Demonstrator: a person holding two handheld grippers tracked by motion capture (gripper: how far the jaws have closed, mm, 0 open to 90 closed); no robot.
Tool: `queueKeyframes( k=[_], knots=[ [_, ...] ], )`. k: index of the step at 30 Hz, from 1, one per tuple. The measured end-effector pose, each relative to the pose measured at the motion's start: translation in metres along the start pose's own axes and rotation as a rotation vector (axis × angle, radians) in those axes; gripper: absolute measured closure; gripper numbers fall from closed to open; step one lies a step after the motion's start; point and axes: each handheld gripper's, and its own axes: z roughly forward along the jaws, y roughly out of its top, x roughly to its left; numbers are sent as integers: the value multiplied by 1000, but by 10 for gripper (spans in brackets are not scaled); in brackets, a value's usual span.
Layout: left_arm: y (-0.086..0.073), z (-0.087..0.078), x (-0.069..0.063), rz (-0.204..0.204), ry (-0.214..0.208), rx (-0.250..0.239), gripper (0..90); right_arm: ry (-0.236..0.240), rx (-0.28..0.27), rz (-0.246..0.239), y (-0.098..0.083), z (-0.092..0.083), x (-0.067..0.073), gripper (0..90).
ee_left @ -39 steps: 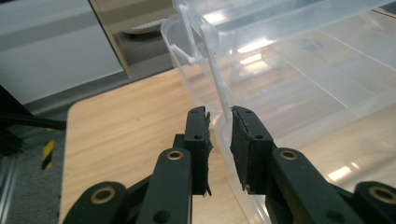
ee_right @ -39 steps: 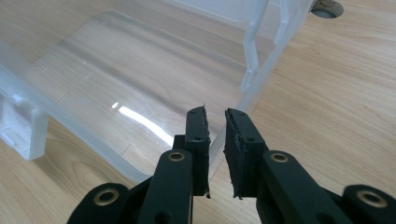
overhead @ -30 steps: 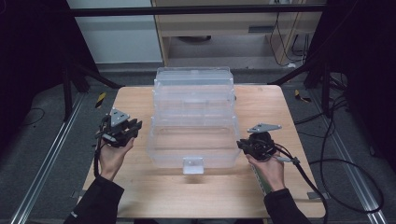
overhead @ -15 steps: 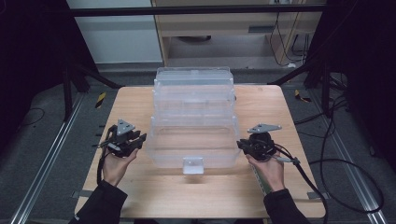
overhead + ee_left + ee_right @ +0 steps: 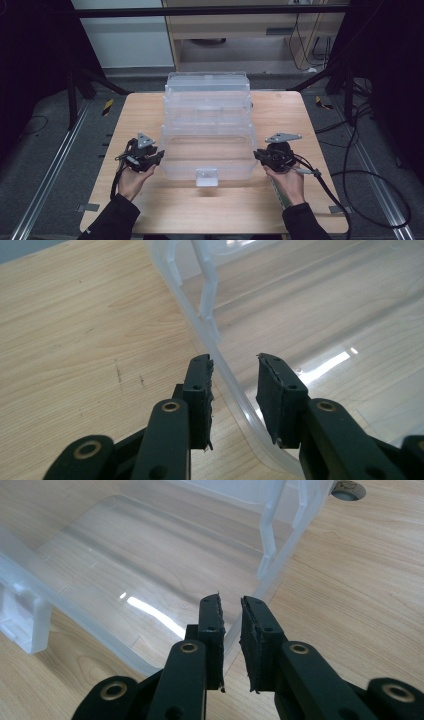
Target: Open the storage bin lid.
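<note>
So the clear plastic lidded storage box (image 5: 207,130) sits mid-table on the light wooden table (image 5: 140,112), long axis running away from me, latch facing me. No readable labels. My left gripper (image 5: 234,385) straddles its left rim, jaws apart; right gripper (image 5: 231,622) nearly clenched on the right rim.

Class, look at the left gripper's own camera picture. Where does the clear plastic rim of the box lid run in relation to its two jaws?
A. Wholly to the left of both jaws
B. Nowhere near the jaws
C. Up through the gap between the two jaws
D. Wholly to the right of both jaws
C: in the left gripper view the clear lid's rim runs up through the open gap of the left gripper, one jaw on each side.
</note>
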Motion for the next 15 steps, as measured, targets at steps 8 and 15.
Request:
queueKeyframes(
  k=[8,15],
  knots=[
    [-3,-2,-3,-17,4,-5,660,-1,-1,-1,0,0,0,796],
    [-6,-5,-7,-34,9,-15,652,0,0,-1,0,0,0,796]
  ],
)
